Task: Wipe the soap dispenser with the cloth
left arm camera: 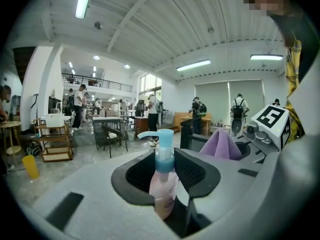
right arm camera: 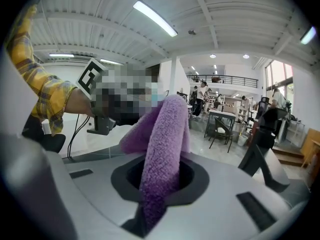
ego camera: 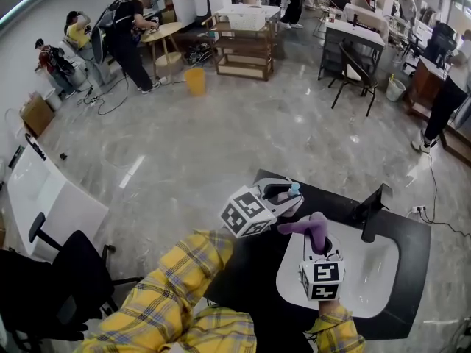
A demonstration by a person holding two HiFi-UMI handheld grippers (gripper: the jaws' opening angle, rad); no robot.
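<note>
Plaid-sleeved arms (ego camera: 165,293) raised close together: left gripper (ego camera: 289,191) clamps soap dispenser (left arm camera: 164,184), right gripper (ego camera: 321,240) grips cloth (right arm camera: 162,149).

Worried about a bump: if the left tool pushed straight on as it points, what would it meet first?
Nothing close, it seems: past the soap dispenser the left tool grips, the line runs over open floor. The cloth sits off to its right.
</note>
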